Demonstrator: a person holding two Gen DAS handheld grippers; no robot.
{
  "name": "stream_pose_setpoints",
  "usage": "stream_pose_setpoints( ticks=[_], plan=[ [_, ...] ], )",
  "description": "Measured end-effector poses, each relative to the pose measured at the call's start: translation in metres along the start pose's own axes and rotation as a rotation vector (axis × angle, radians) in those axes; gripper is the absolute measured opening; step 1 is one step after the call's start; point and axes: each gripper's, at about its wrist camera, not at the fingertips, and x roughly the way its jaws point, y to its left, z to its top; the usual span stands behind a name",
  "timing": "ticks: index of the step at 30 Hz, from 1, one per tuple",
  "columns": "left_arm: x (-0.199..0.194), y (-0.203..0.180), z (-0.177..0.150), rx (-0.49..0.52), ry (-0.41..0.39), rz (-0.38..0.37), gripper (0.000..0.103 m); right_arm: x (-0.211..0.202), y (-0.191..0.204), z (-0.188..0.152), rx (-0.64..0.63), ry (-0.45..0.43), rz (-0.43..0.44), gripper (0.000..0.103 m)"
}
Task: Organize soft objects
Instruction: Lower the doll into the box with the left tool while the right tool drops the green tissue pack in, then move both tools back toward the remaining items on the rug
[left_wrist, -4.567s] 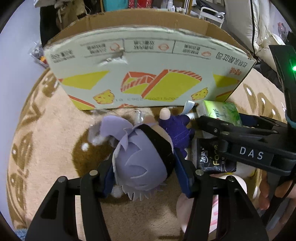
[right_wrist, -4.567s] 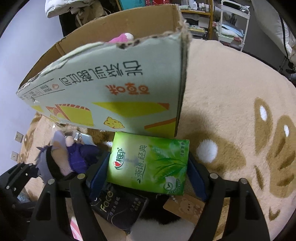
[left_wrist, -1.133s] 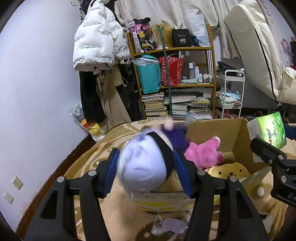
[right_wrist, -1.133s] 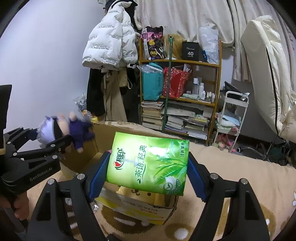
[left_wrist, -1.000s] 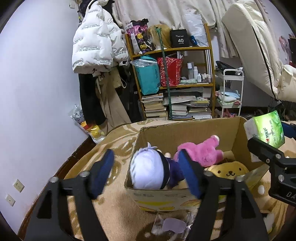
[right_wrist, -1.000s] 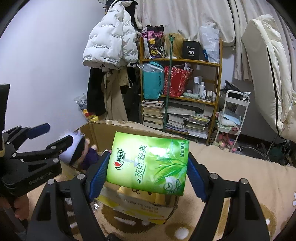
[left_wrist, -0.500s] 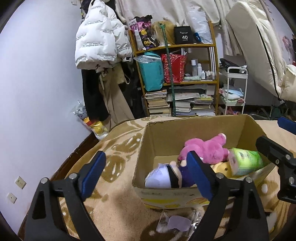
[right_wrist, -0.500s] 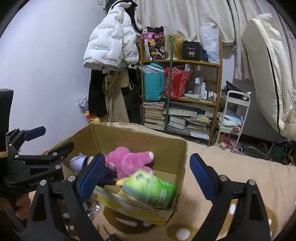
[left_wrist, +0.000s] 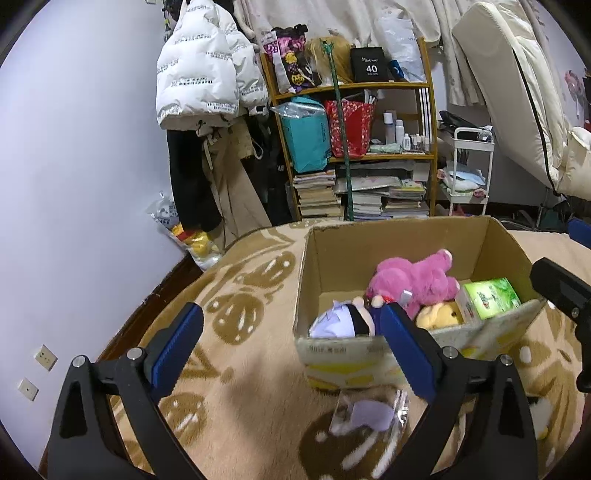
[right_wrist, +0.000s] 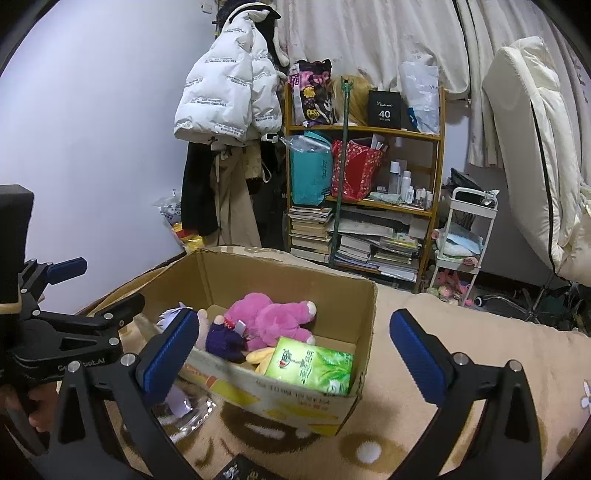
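Open cardboard box (left_wrist: 491, 236) on a beige carpet (left_wrist: 236, 369) with brown prints, flaps up, near side printed yellow and white. Inside, toward its left end: doll (left_wrist: 340, 323) with pale lilac hair and a black band, lying against the near wall, dark purple body (right_wrist: 225, 341) beside the head. Behind and partly over it: pink plush toy (left_wrist: 413, 280), sprawled across the middle of the box. Below the pink one: yellow plush toy (left_wrist: 439, 314), mostly hidden. At the right end, touching the yellow toy: green tissue pack (right_wrist: 314, 365), tilted, leaning on the near wall.

Left gripper (left_wrist: 291, 339) raised before the box, jaws spread wide and just opened further, blue pads apart, nothing between them; doll lying free in the box beyond. Right gripper (right_wrist: 291, 350) likewise spread wide, jaws just opened further, nothing pinched; tissue pack lying free in the box past the pads. Left gripper's black frame visible at the left edge of the right view, a hand (right_wrist: 37, 406) on its handle.

On the carpet just in front of the box: clear plastic bag (left_wrist: 369, 413) with something lilac inside. At the bottom edge of the right view: dark packet (right_wrist: 243, 470), only partly seen.

Behind: wooden shelf (right_wrist: 369, 206) with books, bags and bottles; white puffer jacket (right_wrist: 225, 99) hanging by the wall; white cart (right_wrist: 461, 240).
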Motion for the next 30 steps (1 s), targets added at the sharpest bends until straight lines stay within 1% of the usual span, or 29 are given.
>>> stream_pose_setpoints(
  ticks=[3, 12, 18, 22, 26, 30],
  plan=[
    [-0.007, 0.002, -0.002, -0.002, 0.015, -0.021, 0.096, -0.008, 0.001, -0.001, -0.001, -0.004, -0.014, 0.103],
    [-0.025, 0.007, -0.009, -0.009, 0.055, -0.02, 0.096, -0.032, 0.001, -0.007, 0.033, 0.014, -0.027, 0.103],
    [-0.035, 0.014, -0.018, -0.023, 0.085, -0.014, 0.096, -0.047, -0.008, -0.01, 0.088, 0.034, -0.027, 0.103],
    [-0.039, 0.016, -0.02, -0.02, 0.106, -0.012, 0.096, -0.052, -0.014, -0.01, 0.136, 0.073, 0.021, 0.103],
    [-0.04, 0.016, -0.023, -0.012, 0.114, -0.011, 0.096, -0.051, -0.015, -0.016, 0.151, 0.131, 0.032, 0.103],
    [-0.033, 0.016, -0.025, -0.008, 0.138, -0.018, 0.096, -0.043, -0.014, -0.023, 0.156, 0.188, 0.025, 0.103]
  ],
)
